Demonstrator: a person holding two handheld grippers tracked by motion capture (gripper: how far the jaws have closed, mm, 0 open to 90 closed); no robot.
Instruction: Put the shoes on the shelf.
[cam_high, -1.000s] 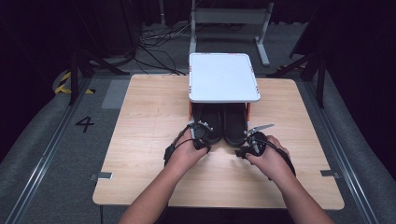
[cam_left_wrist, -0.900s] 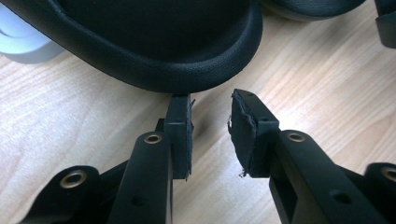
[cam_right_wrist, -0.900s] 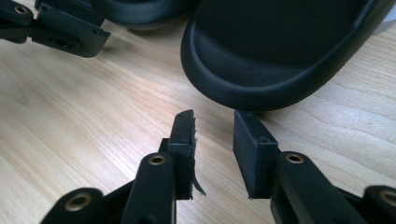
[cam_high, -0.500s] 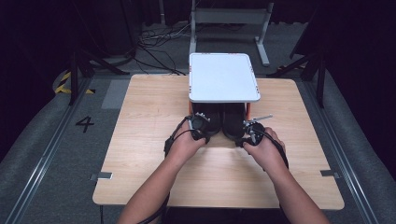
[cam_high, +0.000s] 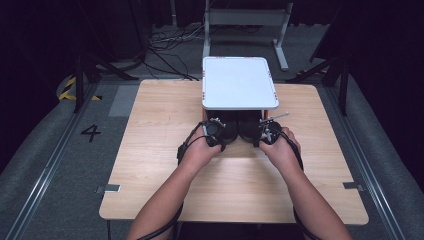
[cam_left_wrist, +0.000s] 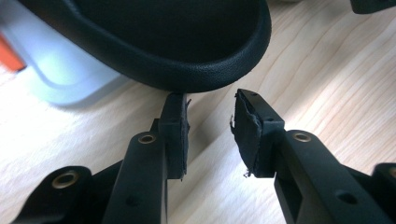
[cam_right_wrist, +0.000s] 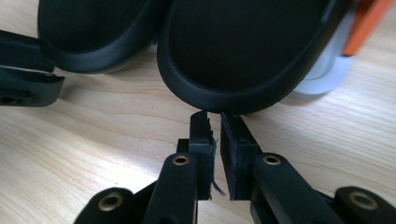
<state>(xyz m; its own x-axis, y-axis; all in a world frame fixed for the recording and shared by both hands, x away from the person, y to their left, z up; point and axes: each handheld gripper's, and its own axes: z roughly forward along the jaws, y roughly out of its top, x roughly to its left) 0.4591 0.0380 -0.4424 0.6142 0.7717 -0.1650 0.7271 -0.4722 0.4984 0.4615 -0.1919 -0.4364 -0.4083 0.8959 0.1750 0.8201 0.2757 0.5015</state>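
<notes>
Two black shoes lie side by side, heels toward me, partly under a white shelf (cam_high: 239, 82) with orange legs. My left gripper (cam_high: 216, 134) sits behind the left shoe (cam_high: 227, 131). In the left gripper view the left gripper (cam_left_wrist: 210, 112) is open, its jaws have just been opening, and nothing is between them; the tips stand right at the left shoe's heel (cam_left_wrist: 177, 42). My right gripper (cam_high: 261, 132) is behind the right shoe (cam_high: 247, 129). The right gripper (cam_right_wrist: 217, 126) has just closed and is shut on nothing, tips at the right shoe's heel rim (cam_right_wrist: 243, 51).
The wooden table (cam_high: 150, 130) stretches bare to either side of the hands and toward its near edge. An orange shelf leg (cam_right_wrist: 369, 23) stands just beside the right shoe. Cables and a metal stand lie on the floor beyond the table.
Both hands have moved forward toward the shelf, and the shoes now sit farther under it. The right jaws have come together.
</notes>
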